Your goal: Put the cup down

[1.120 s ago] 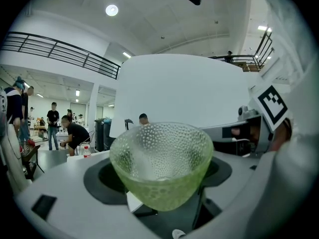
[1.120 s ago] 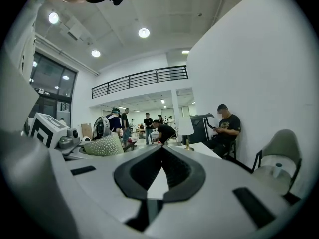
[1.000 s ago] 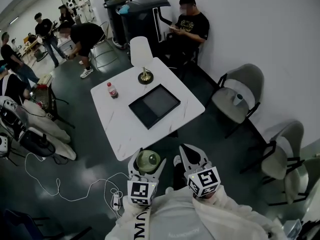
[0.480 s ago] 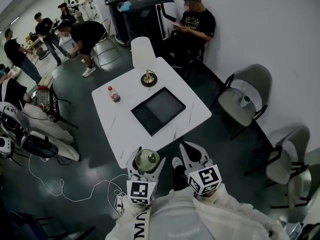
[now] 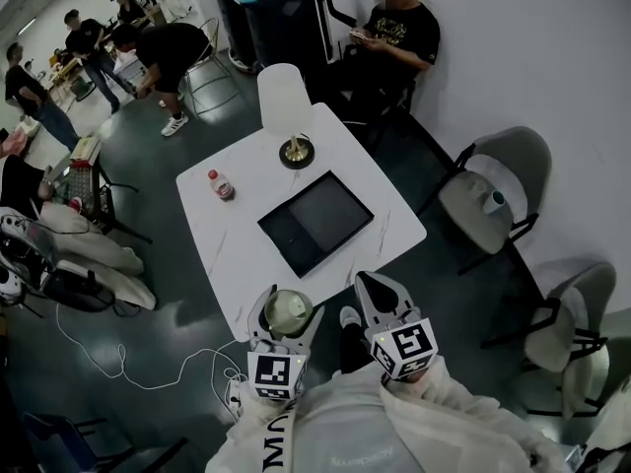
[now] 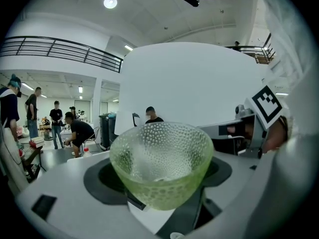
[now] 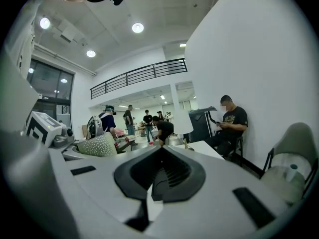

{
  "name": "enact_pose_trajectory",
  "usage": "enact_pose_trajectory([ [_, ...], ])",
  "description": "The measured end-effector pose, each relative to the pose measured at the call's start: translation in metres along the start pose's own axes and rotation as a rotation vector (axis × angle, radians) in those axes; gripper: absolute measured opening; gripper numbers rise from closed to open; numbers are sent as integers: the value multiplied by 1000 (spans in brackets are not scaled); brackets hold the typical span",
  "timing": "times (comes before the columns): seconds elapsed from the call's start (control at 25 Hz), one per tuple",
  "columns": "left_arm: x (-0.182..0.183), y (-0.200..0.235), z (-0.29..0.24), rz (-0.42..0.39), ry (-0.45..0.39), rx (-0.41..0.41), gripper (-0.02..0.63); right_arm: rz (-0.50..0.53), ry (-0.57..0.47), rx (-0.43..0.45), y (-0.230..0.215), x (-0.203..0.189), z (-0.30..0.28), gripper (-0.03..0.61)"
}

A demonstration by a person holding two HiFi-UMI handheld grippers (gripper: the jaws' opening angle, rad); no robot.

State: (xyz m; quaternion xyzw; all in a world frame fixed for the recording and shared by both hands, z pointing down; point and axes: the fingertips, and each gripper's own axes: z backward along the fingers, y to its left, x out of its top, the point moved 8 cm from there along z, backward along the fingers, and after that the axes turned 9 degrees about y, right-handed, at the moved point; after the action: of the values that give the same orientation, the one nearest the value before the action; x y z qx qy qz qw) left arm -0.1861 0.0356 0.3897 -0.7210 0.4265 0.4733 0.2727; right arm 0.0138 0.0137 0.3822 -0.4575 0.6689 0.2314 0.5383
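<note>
A pale green dimpled glass cup (image 5: 287, 310) sits upright between the jaws of my left gripper (image 5: 288, 304), which is shut on it. In the left gripper view the cup (image 6: 162, 163) fills the middle, both pads pressed against its lower sides. It hangs just before the near edge of the white table (image 5: 237, 264). My right gripper (image 5: 373, 286) is beside it on the right, jaws together with nothing held. In the right gripper view its pads (image 7: 159, 176) meet, and the cup (image 7: 97, 146) shows at the left.
On the table lie a black tray (image 5: 315, 223), a small bottle with a red label (image 5: 219, 183) and a white-shaded lamp (image 5: 286, 106). Grey chairs (image 5: 483, 205) stand to the right. A person (image 5: 399, 28) sits behind the table. A white cable (image 5: 128, 363) trails on the floor.
Both grippers have moved forward together toward the table's near edge, and the table now sits closer in the head view. The cup stays gripped in the left gripper.
</note>
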Motion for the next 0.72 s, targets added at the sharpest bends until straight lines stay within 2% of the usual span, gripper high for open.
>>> enact_pose_trajectory([
  [0.28, 12, 18, -35, 8, 14, 5, 402, -6, 32, 6, -23, 7, -35, 6],
  [0.72, 19, 48, -92, 3, 62, 22, 402, -29, 51, -42, -78, 17, -78, 6],
])
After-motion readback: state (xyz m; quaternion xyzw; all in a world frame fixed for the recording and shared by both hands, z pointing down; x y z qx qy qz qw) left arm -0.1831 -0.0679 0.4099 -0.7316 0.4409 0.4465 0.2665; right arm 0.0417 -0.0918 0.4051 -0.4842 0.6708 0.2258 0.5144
